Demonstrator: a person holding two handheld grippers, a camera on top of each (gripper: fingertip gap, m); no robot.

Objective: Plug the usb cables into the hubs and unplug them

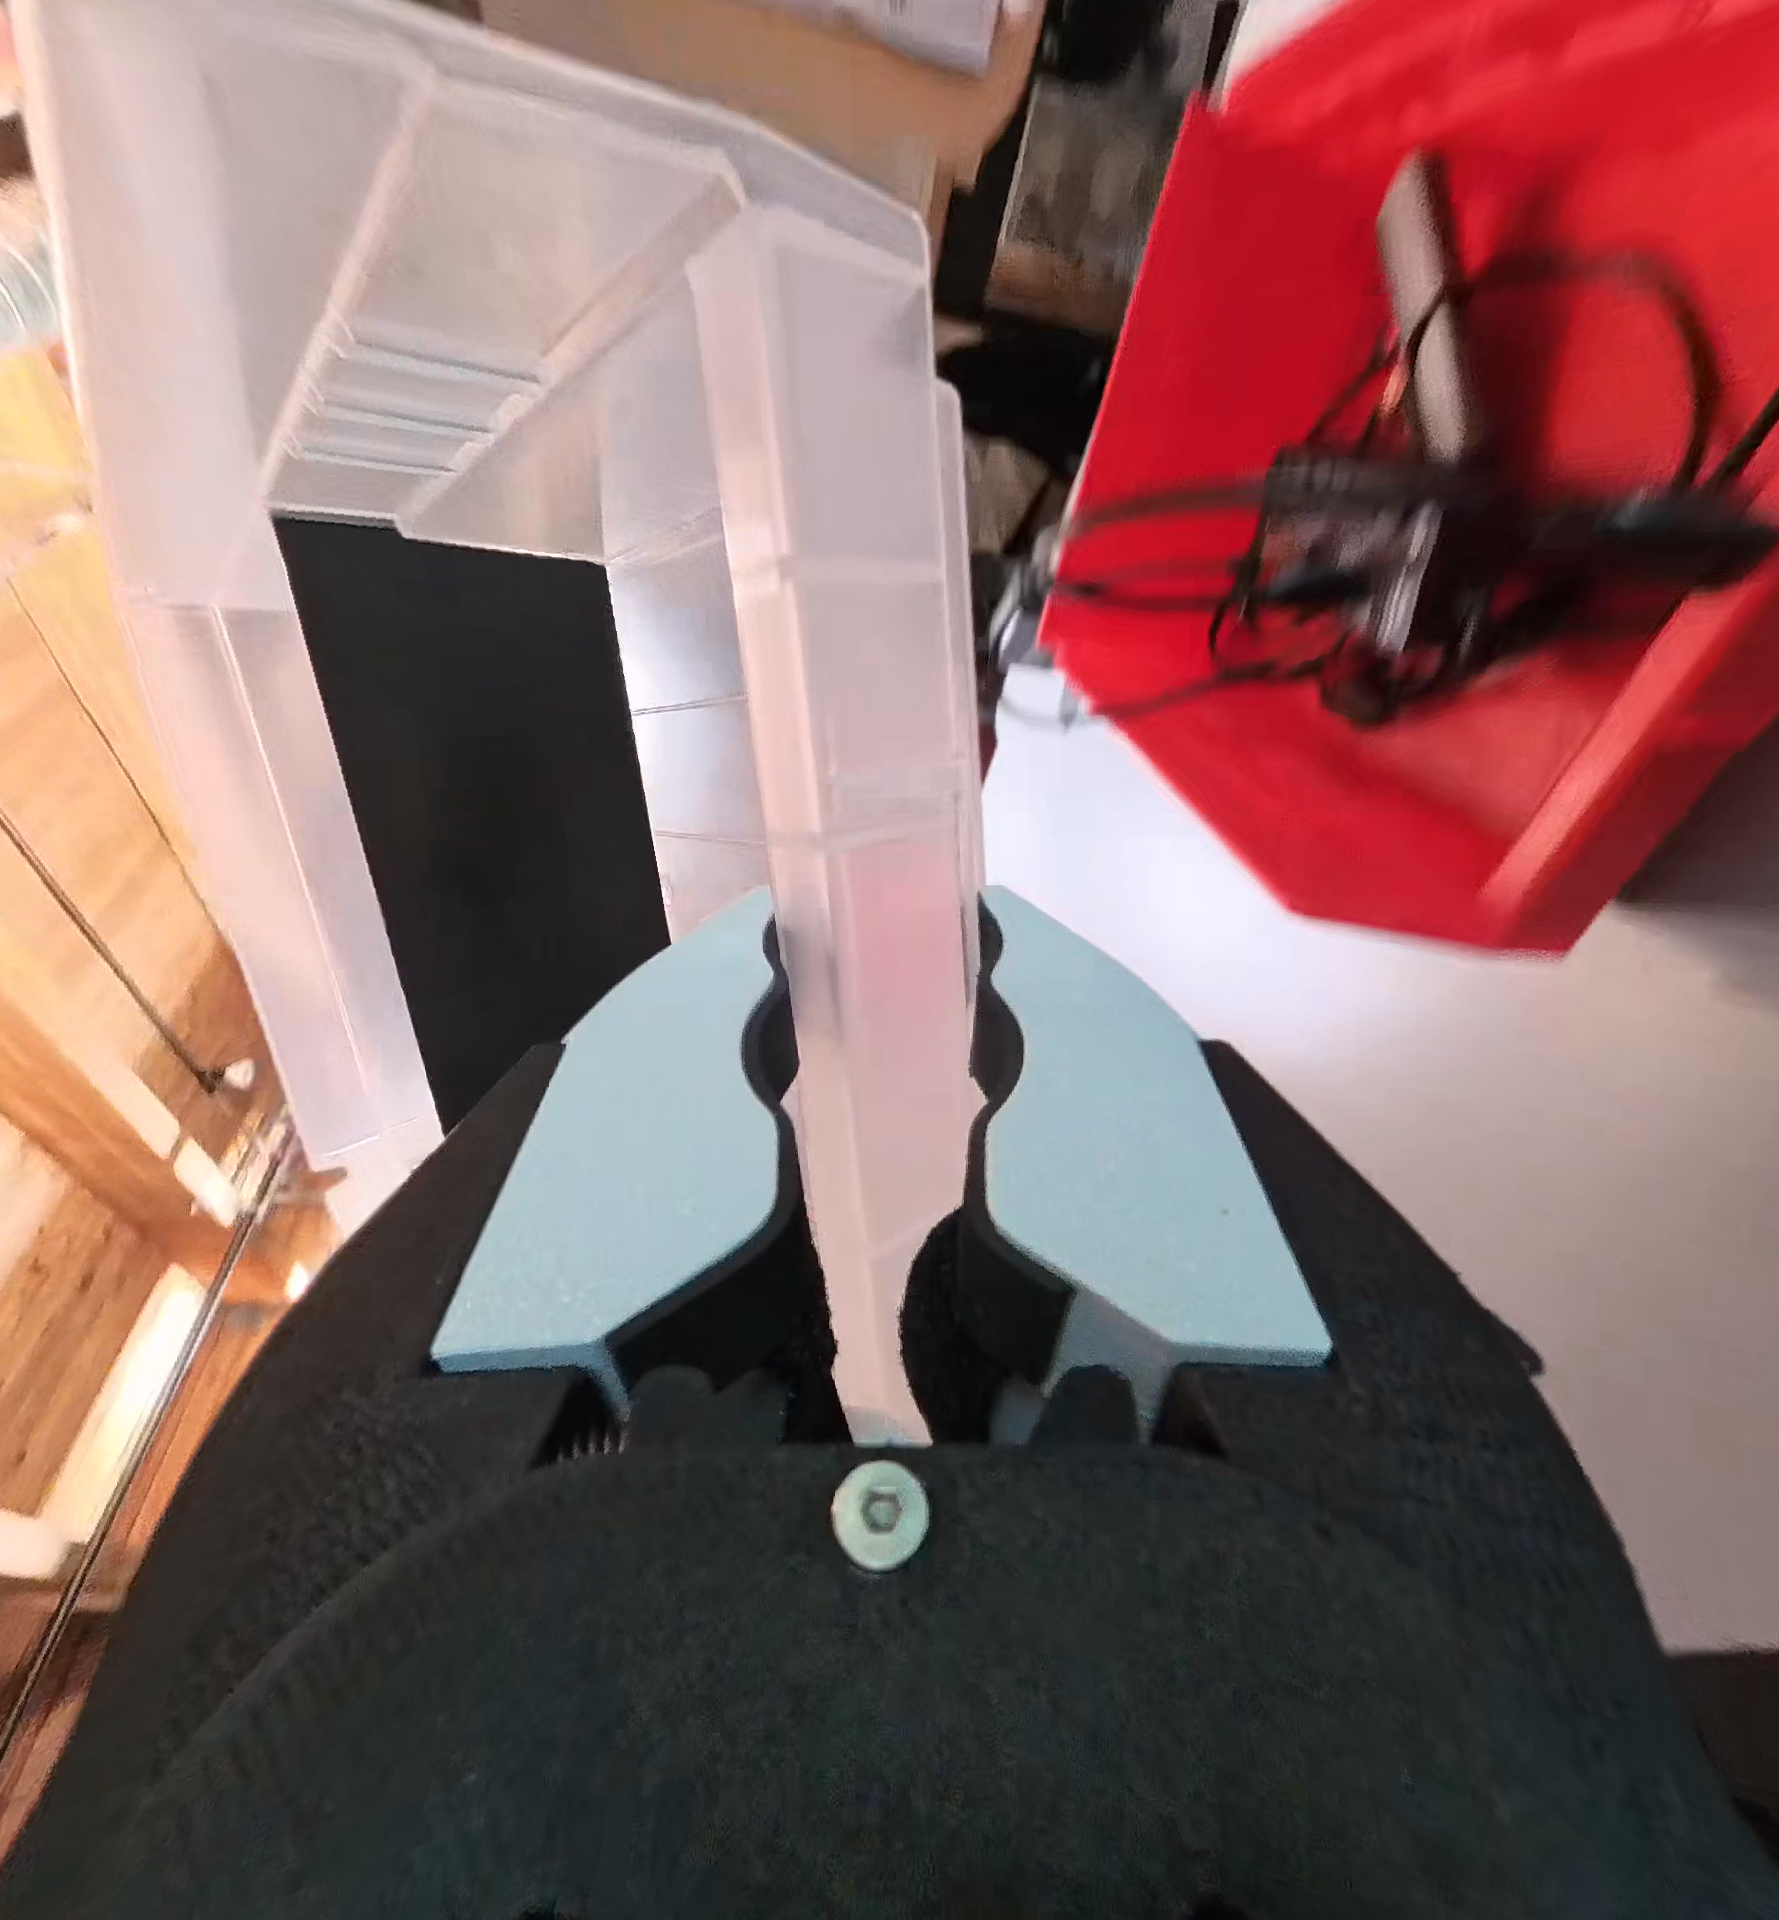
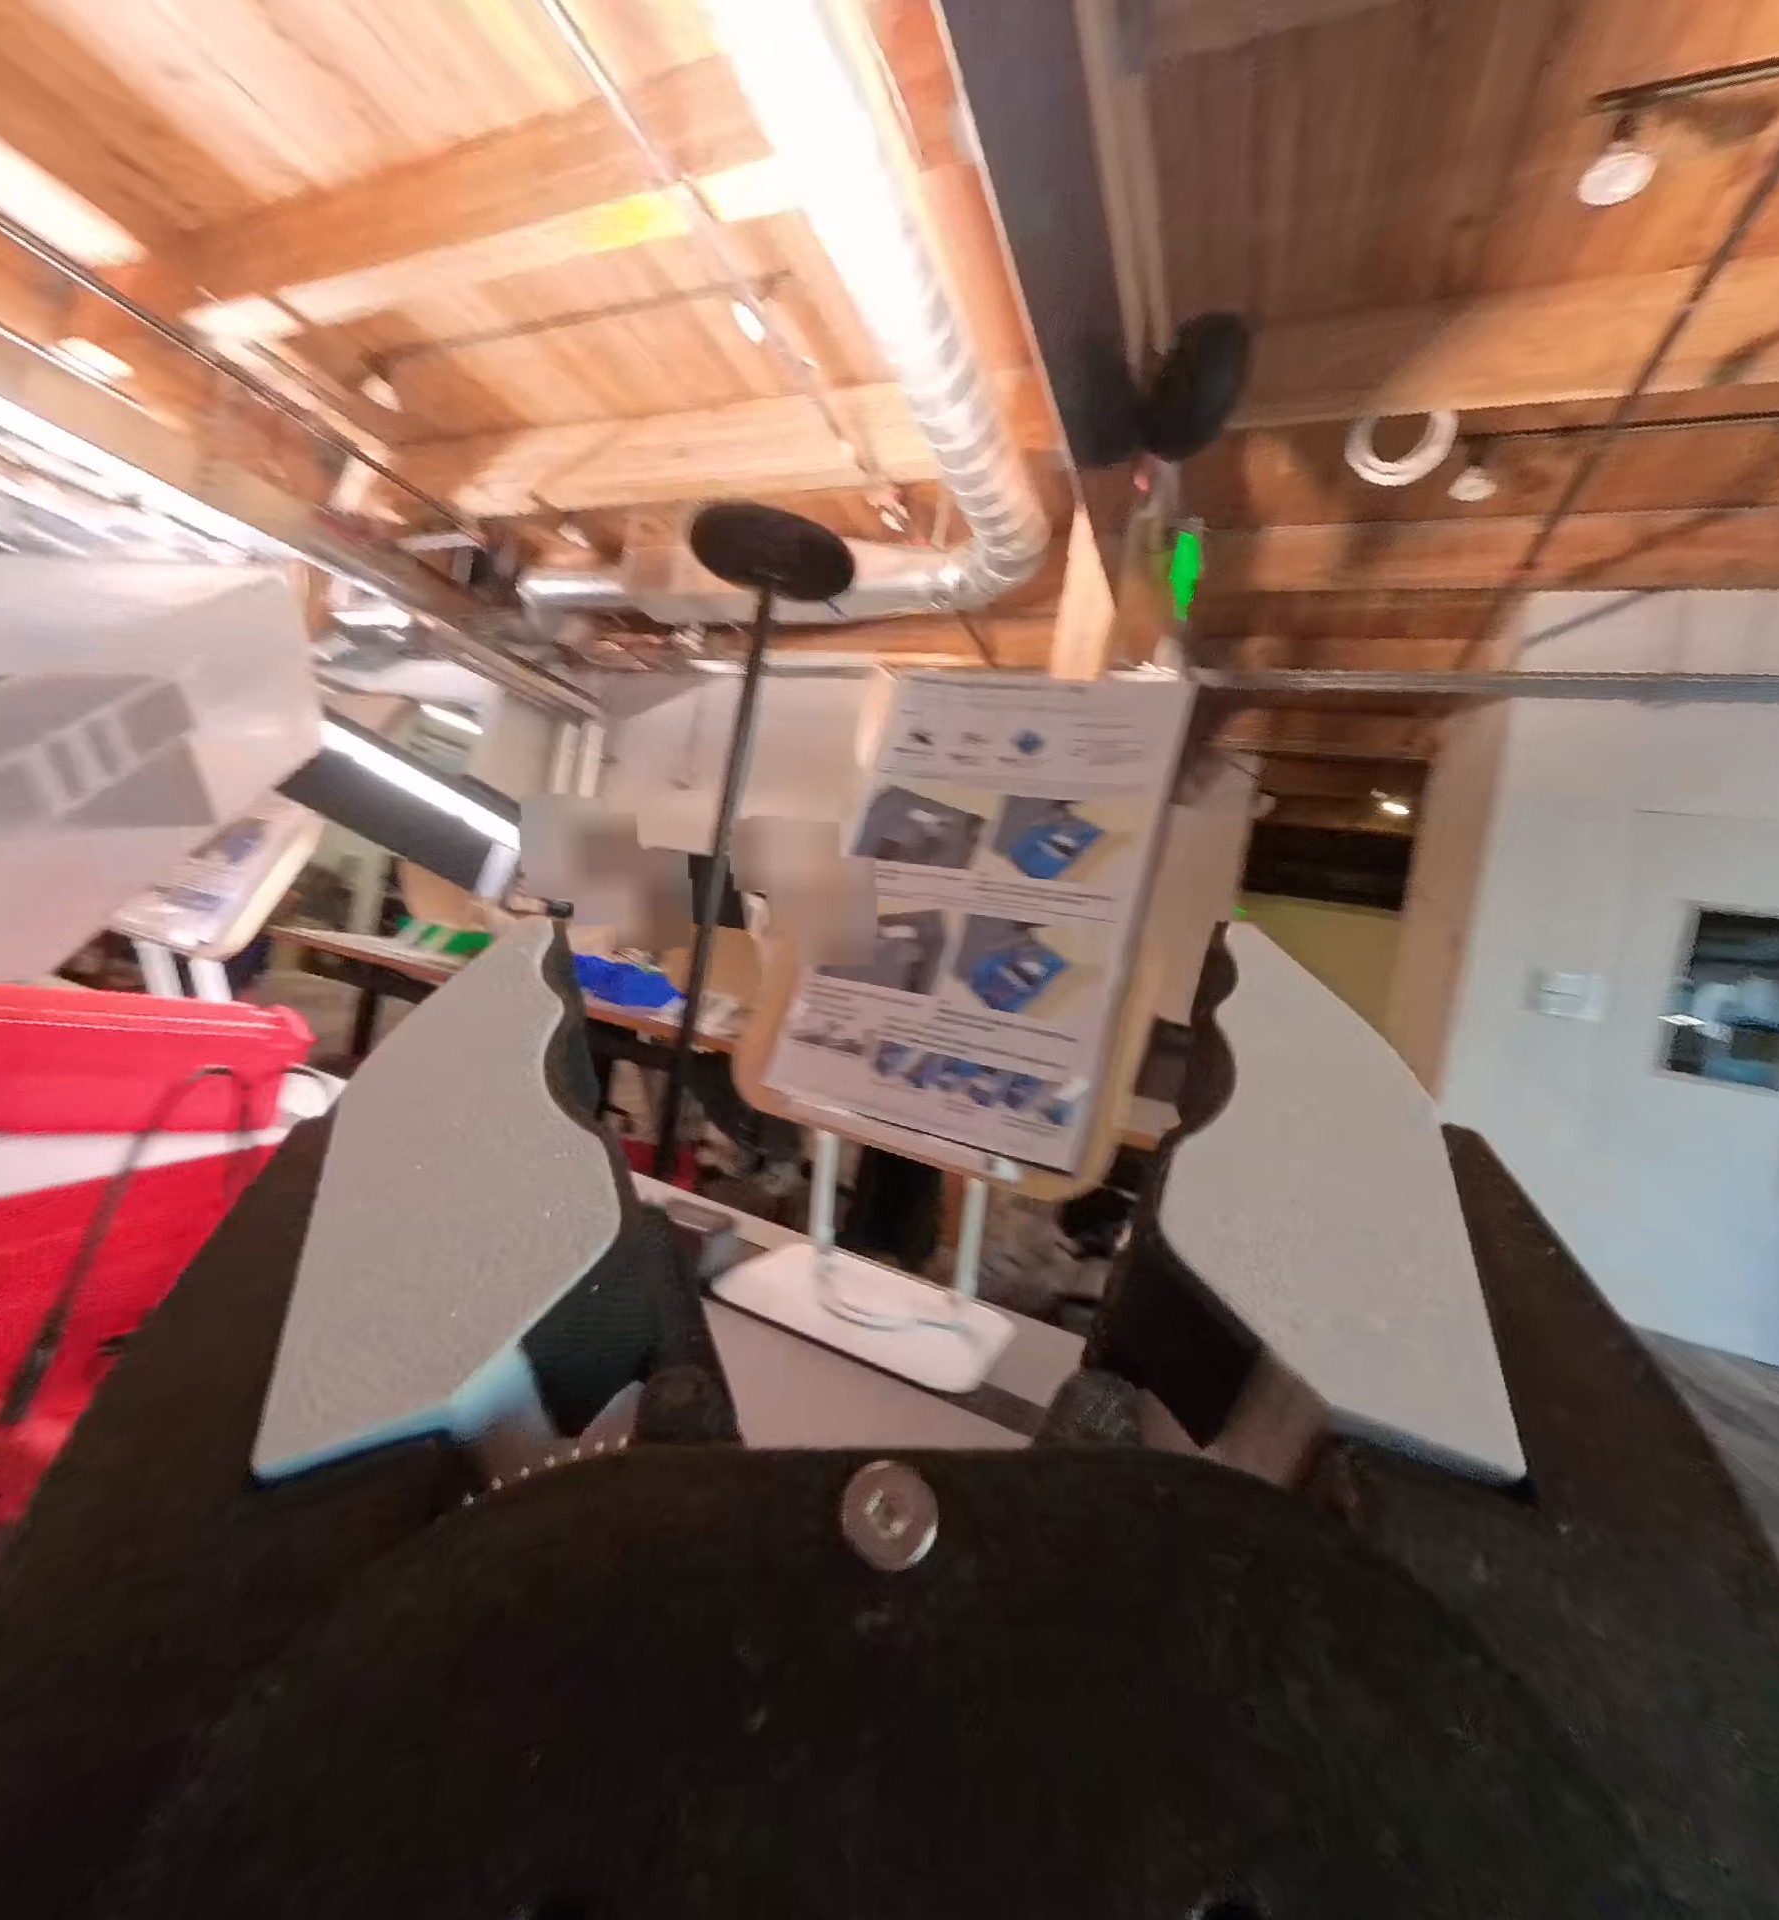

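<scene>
Left claw point(image 1: 880, 1049) clamped on clear plastic bin point(image 1: 511, 416) wall; red bin point(image 1: 1280, 675) with USB hubs point(image 1: 1384, 520) at 2 o'clock. Right claw point(image 2: 885, 1039) spread wide, holding nothing.

The left wrist view looks steeply down at the white tabletop point(image 1: 1280, 1195); the right wrist view faces outward and upward. Both share the red plastic bin point(image 1: 1487, 260) point(image 2: 54, 1195) and clear plastic container point(image 1: 573, 436) point(image 2: 106, 748).

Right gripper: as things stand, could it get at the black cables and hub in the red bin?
Probably yes. The right gripper is open and holds nothing, and the red bin sits close on its left with its top open. The left gripper is shut on the clear plastic bin.
</scene>
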